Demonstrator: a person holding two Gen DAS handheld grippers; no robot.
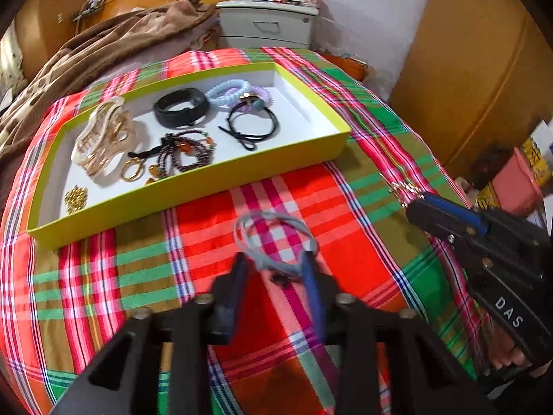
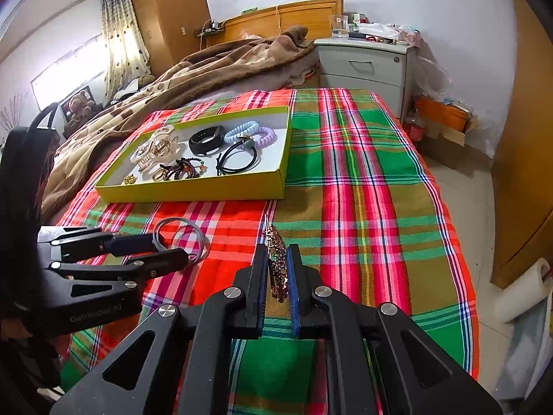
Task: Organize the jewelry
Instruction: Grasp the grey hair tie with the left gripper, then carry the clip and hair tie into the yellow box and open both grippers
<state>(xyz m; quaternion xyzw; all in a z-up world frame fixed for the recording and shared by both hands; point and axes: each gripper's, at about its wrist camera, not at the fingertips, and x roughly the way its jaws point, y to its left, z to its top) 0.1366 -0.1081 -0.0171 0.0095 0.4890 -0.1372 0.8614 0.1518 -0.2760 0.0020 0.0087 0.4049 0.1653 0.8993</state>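
Right now our right gripper is clamped on a glittering gold-and-brown rhinestone hair clip, which stands on edge between the pads with its long axis running forward along the fingers, its narrow tip pointing toward the shallow yellow-green cardboard box. Our left gripper has its fingers spread around the near part of a thin grey elastic hair tie lying flat on the red-and-green plaid cloth; we judge the jaws not yet closed on it. Beyond, the box already holds a cream claw clip, a black band, pale blue and lilac coil ties, a black elastic tie, dark beaded bracelets and small gold pieces. So most of the sorting looks done: only the clip and the grey tie remain outside, both just in front of the box.
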